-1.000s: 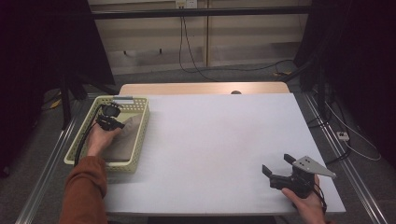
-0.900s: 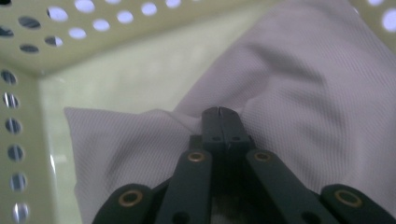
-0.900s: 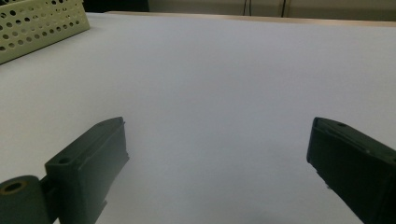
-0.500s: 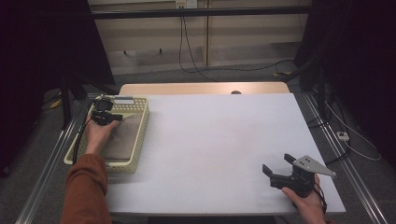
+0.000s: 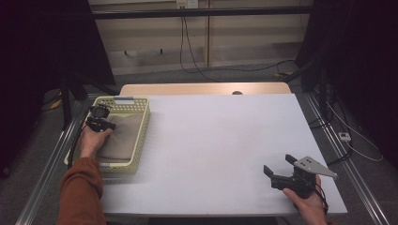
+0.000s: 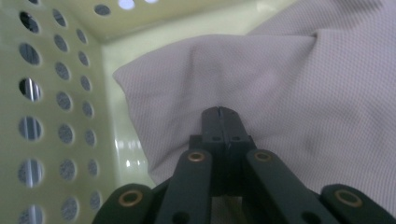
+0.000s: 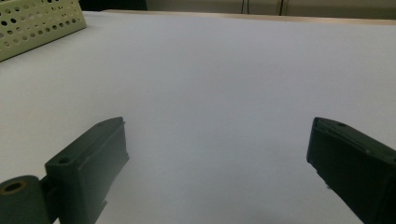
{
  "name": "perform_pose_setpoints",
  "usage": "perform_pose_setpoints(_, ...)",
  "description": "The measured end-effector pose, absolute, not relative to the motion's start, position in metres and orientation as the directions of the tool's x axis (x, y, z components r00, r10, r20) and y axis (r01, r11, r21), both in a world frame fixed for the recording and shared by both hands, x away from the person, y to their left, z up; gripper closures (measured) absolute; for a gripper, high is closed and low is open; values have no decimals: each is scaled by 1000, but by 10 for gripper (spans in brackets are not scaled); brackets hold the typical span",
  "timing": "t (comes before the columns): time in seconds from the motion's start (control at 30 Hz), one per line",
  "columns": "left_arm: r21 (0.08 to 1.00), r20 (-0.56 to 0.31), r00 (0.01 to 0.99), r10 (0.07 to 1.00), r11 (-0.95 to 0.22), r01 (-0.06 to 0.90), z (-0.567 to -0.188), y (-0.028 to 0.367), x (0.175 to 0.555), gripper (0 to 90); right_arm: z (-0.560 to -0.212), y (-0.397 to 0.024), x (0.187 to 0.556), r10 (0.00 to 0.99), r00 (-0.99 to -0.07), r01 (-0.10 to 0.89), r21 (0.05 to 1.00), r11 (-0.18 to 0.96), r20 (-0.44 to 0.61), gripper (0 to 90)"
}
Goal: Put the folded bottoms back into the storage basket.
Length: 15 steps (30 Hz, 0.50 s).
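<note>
Dark curtains and a pale wall with dangling cables sit behind the white table [image 5: 216,140], which is smooth and matte, with a strip of bare wood along its far edge. Over at the left edge of the table sits a pale yellow plastic basket [image 5: 142,123], rectangular, its walls punched full of round holes, glossy on the inside in the left gripper view. Inside it lies a beige cloth [image 5: 123,136] with a fine woven, slightly ribbed texture, folded into soft rounded bulges, one fold poking toward the perforated wall. The person's left hand [image 5: 91,140], rust-coloured sleeve behind it, reaches into the basket's far left end holding the left gripper [image 5: 99,118]; up close, its black jaws are pressed tightly together with the tips right against a ridge of the cloth, pinching the fabric there. Well apart, near the table's front right corner, the right hand [image 5: 309,206] holds the right gripper [image 5: 278,169] low over bare tabletop, grey three-cornered plate on top. Its chunky black jaws stand wide apart with nothing between them, and the basket's corner sits far off at the upper left in the right gripper view.
</note>
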State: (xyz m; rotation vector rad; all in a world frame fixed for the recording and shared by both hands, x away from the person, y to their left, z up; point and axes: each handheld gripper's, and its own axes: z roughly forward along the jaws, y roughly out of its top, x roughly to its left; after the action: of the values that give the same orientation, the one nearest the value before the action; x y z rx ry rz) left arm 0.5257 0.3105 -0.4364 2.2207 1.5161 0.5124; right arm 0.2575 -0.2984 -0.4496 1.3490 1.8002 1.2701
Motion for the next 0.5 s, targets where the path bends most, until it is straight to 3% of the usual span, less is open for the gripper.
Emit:
perform_pose_setpoints(0.3,564,12,320,947,-270,780,-434,318,521,898,-449,-299,257,931,-348,409,911,49,106,47)
perform_pose_setpoints(0.5,640,-5,313,950,-238,731,-421,321,515,742,-449,-298,257,930,-353,405,913,54,101,47)
